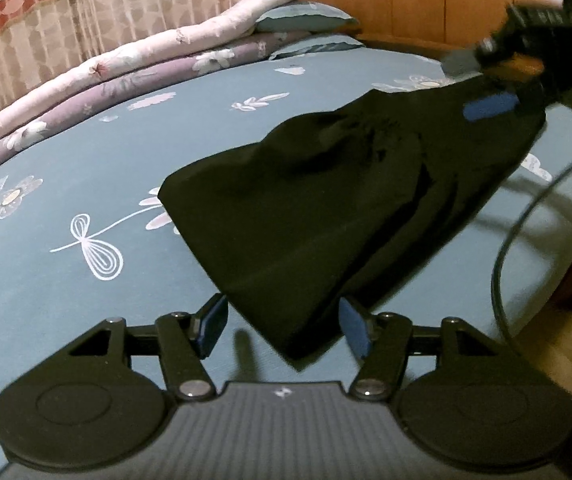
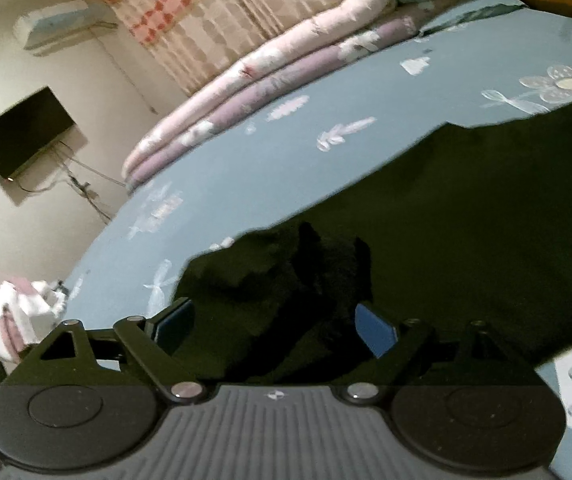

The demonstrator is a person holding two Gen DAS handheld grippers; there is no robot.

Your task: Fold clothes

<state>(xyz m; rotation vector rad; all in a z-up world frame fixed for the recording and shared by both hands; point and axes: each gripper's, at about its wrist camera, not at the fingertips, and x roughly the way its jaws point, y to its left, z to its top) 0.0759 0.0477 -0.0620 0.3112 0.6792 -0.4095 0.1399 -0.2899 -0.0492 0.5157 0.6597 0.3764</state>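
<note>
Across the blue bedsheet [image 1: 66,280], mid-frame: your black garment [image 1: 326,200].
Your left gripper [image 1: 284,326] is spread around its near corner, no pinch; your right gripper [image 2: 274,326] gapes over dark folds too.

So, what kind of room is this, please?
Most likely a bedroom in a home. The black garment lies on a bed with a blue flowered sheet, folded quilts and pillows are piled along its far side, and a curtain hangs behind.
</note>
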